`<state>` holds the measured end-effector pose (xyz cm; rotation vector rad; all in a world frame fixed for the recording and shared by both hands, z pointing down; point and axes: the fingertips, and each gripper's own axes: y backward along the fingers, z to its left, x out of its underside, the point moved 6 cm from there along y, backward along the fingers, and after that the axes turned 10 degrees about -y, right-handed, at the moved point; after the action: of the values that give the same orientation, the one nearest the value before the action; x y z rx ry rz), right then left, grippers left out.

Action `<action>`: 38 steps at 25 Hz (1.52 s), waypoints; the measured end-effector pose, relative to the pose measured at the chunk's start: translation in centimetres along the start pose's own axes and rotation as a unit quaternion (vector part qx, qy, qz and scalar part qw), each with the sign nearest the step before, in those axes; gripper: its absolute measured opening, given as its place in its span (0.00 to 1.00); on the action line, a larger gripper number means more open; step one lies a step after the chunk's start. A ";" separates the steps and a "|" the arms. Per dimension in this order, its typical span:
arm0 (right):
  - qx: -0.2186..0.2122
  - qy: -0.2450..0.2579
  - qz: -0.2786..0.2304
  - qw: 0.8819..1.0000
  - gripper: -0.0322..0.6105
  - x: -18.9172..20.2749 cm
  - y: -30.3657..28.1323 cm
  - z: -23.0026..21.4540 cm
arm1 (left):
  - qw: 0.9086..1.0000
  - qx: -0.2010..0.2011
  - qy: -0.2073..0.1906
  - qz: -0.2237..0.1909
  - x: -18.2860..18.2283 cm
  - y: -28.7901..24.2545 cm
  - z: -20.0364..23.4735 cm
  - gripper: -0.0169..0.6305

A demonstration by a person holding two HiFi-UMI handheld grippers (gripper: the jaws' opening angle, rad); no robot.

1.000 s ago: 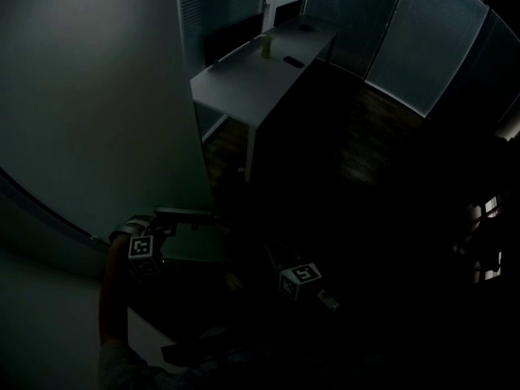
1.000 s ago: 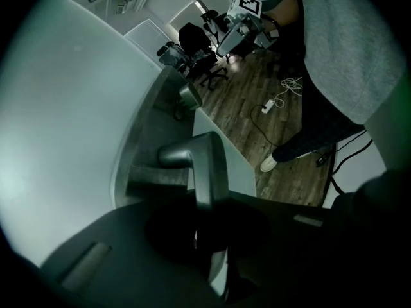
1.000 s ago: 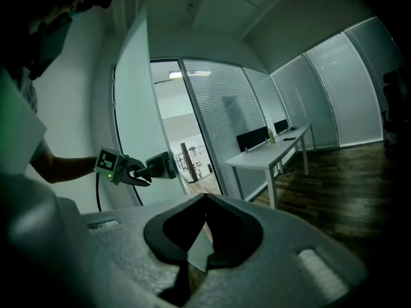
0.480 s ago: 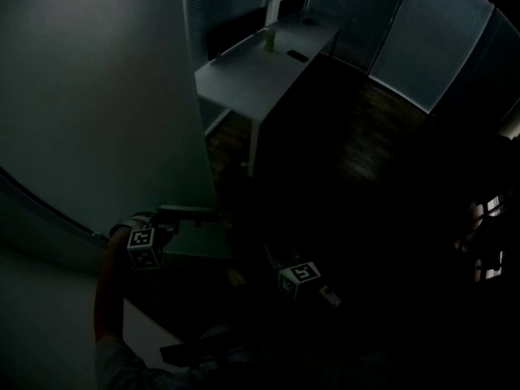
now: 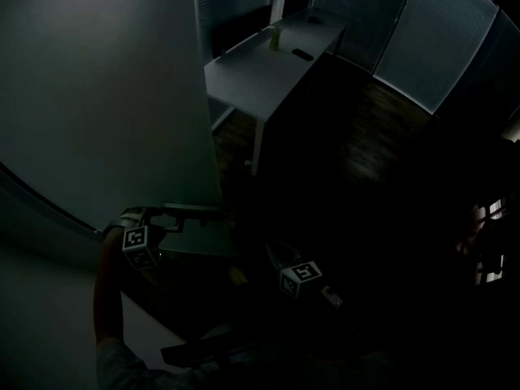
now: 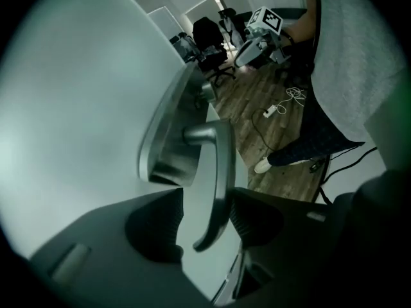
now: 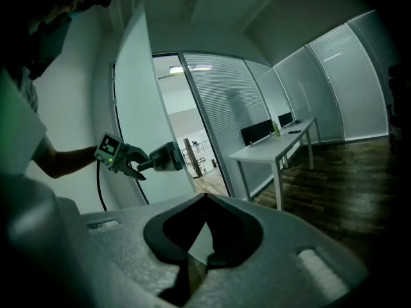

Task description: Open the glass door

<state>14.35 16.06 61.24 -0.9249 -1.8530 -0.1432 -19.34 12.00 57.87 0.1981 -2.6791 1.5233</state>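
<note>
**Student:** What is the left hand-held gripper [image 6: 205, 222] doing?

**Tutor:** Its jaws stand apart and have just been opening. The lever of the door handle [image 6: 215, 172] passes between the two dark pads, and neither pad presses on it. In the head view a bare forearm [image 5: 110, 299] rises from the lower left, and the gripper tilts downward onto the handle.

**Student:** And the right hand-held gripper [image 7: 205, 197]?

**Tutor:** Its jaw tips meet, with nothing between them. It is held low and nearly level. It is apart from the door and points into the room.

**Student:** Which way does the handle run?

**Tutor:** In the left gripper view a short neck leaves an oval metal plate [image 6: 168, 140] on the door face. The lever bends from that neck, and its long axis runs down toward the camera to a curved end between the pads. In the head view the lever lies level along the door.

**Student:** Where is the glass door [image 5: 106, 96]?

**Tutor:** Its frosted pane fills the left of the head view. In the right gripper view it stands swung off the doorway, with a lit room showing beyond. Past its free edge stands a long white surface [image 5: 260, 71] before walls with blinds [image 5: 431, 47].

**Student:** Is there anything to read?

**Tutor:** The print in view is a square black-and-white marker on each gripper's cube [image 5: 136, 240].
</note>
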 end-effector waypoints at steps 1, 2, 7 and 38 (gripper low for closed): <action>-0.003 0.002 0.001 1.000 0.05 0.1 -0.2 0.1 | 1.000 -0.004 -0.003 0.002 -0.2 -0.1 -0.1 0.37; -0.006 0.005 0.000 1.000 0.05 0.2 -0.4 0.2 | 1.000 -0.009 -0.005 0.003 -0.3 -0.3 -0.2 0.38; -0.016 0.014 0.000 1.000 0.05 0.1 -0.8 1.0 | 1.000 -0.020 0.000 0.004 -0.2 -0.3 -1.2 0.36; -0.044 0.035 -0.016 0.998 0.05 0.3 1.7 4.7 | 0.937 -0.196 0.209 -0.198 -5.7 8.9 -5.6 0.03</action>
<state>11.96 19.69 58.76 -0.9394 -1.8092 -0.2757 -15.02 21.80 52.53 0.3251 -2.3465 0.7914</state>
